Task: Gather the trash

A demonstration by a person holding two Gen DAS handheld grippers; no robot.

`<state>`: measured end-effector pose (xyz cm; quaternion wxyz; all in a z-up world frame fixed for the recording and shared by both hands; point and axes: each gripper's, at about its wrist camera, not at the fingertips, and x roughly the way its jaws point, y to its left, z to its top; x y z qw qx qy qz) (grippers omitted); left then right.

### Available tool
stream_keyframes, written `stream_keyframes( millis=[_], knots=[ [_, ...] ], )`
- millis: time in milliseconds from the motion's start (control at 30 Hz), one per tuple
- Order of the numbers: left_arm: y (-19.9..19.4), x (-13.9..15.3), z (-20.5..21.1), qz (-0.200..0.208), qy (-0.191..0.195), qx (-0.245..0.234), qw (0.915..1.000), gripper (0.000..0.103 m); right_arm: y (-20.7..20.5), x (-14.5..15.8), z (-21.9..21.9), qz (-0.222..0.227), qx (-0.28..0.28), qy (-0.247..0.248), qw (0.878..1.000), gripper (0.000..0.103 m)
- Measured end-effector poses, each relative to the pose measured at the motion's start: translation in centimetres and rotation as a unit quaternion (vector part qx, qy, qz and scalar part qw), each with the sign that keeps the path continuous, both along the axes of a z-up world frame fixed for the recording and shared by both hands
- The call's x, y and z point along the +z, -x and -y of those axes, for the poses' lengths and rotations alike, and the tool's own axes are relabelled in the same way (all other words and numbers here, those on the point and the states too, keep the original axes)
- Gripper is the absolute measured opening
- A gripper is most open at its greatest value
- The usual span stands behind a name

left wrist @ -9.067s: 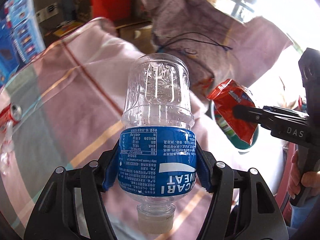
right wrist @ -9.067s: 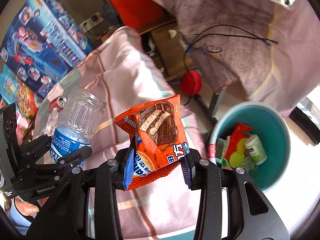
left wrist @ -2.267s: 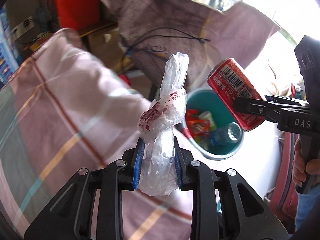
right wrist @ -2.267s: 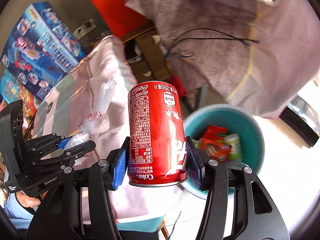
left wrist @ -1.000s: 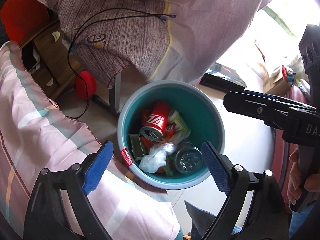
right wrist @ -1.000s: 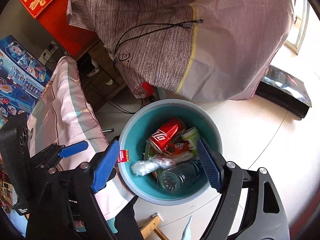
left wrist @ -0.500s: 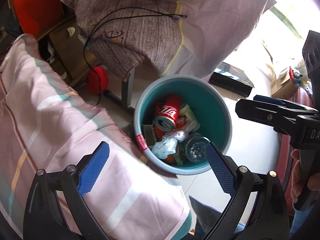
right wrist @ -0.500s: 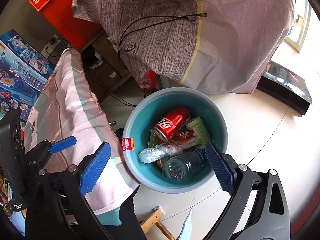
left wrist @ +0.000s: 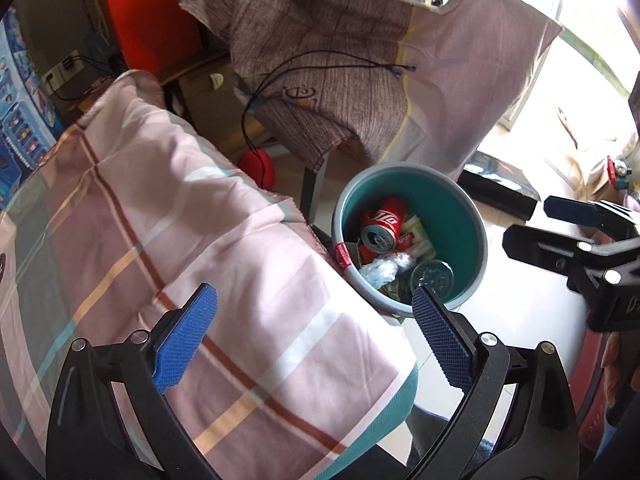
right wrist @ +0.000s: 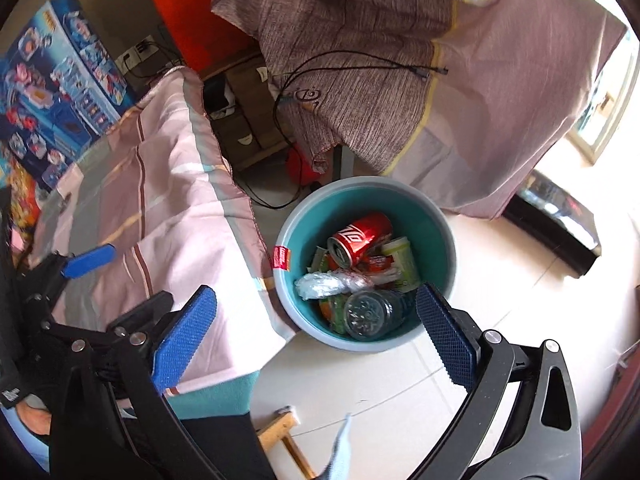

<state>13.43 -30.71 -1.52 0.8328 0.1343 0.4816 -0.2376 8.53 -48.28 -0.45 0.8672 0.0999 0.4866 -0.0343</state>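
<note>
1. Left claw (left wrist: pixel 312 336) and right claw (right wrist: pixel 316 336): both released, empty.
2. Trash: can (right wrist: pixel 360 238), bag (right wrist: pixel 320 285), bottle (right wrist: pixel 366 314) in bin (right wrist: pixel 442 220) by bed (left wrist: pixel 160 208) corner.
3. Next: sweep bed for leftovers, approach wide.

We can't see the bin (right wrist: pixel 448 240) bottom: red can (right wrist: pixel 360 238), clear bottle (right wrist: pixel 366 314) and crumpled plastic bag (right wrist: pixel 326 284) cover the stuff beneath, so lower wrappers can't be ID'd. In left wrist view the bin's (left wrist: pixel 476 236) near rim is partly behind the left gripper's (left wrist: pixel 316 334) pad, lower centre, and the checked blanket (left wrist: pixel 168 216) hides its left wall. Right gripper (left wrist: pixel 580 232) is cut off at the right edge there; only a sliver of hand (left wrist: pixel 616 376) shows, lower right. Window area, upper right, is blown out, no detail. Toy boxes (right wrist: pixel 60 92), upper left of right wrist view: print too small to read. Small red label (right wrist: pixel 281 258) on bin rim: text unreadable.
</note>
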Motion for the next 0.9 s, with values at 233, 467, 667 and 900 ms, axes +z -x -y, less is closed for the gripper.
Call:
stream_keyframes(
  millis=[233, 467, 667, 900],
  knots=[
    [2.3, 0.8, -3.1, 0.002, 0.014, 0.019, 0.9997, 0.099, 3.2, 0.8, -2.6, 0.015, -0.005, 0.025, 1.0, 0.096],
    [4.4, 0.8, -7.1, -0.004, 0.02, 0.043, 0.9989, 0.099, 5.9, 0.7, -4.3, 0.017, -0.021, 0.013, 1.0, 0.096],
    [5.9, 1.9, -10.1, 0.003, 0.038, 0.063, 0.9973, 0.099, 7.2, 0.9, -5.5, 0.015, -0.018, 0.017, 1.0, 0.096],
    [6.4, 3.0, -11.6, 0.015, 0.046, 0.079, 0.9957, 0.099, 7.4, 1.3, -6.0, 0.02, -0.013, 0.016, 1.0, 0.096]
  ],
)
